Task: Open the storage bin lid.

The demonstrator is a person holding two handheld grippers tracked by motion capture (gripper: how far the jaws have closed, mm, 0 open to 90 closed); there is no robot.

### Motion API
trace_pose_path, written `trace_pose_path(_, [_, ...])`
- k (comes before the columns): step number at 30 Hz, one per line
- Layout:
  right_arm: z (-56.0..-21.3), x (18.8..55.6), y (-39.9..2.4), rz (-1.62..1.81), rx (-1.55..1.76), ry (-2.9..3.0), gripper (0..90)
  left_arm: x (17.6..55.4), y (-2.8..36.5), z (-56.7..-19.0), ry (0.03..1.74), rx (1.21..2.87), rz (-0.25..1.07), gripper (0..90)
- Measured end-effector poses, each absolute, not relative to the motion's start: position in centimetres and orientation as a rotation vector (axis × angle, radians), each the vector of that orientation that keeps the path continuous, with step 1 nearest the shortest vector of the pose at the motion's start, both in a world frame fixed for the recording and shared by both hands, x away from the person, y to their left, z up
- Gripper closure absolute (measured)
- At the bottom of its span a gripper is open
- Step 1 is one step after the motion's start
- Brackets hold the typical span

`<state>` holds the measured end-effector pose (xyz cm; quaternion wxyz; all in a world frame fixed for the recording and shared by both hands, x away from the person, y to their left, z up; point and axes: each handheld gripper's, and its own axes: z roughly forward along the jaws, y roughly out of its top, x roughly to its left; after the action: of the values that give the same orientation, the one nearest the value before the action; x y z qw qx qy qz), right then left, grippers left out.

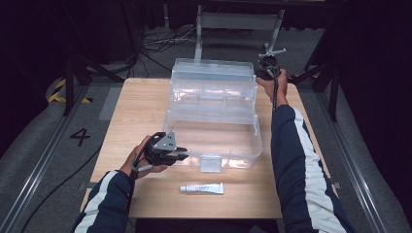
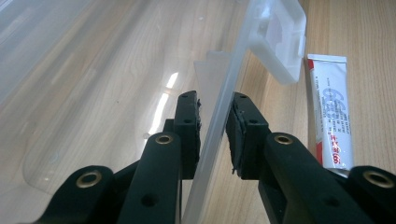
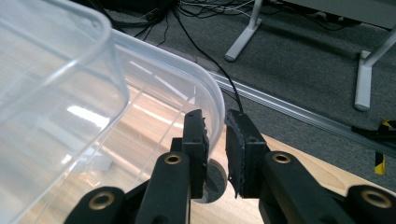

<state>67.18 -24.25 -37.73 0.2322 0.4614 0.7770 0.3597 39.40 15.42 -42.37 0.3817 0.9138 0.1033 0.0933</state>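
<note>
- Your left gripper (image 2: 215, 128) pinches the front wall of the clear box (image 1: 214, 141) near the table's front edge.
- Your right gripper (image 3: 215, 149) straddles the rim of the raised lid (image 1: 214, 80) toward the back right corner; whether its pads press, I cannot tell.
- Judged: box stands open and empty; the tube (image 1: 202, 188) on the table (image 1: 141, 107) at the front edge is not yet loaded.

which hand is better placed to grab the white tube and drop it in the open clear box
Left, probably. The left tool sits at the near wall of the clear plastic box, beside the white tube on the wooden table. The right tool is at the far lid corner.
</note>
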Motion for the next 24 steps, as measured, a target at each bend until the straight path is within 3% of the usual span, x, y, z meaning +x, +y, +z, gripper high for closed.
trace_pose_path(12, [-35.8, 64.6, -25.8, 1.032, 1.212, 2.124, 81.6, 39.4, 15.4, -42.4, 0.277, 2.324, 0.234, 74.9])
trace_pose_path(24, [-34.1, 59.5, -27.8, 1.045, 1.077, 2.153, 81.5, 39.3, 15.3, -42.4, 0.288, 2.324, 0.236, 74.4])
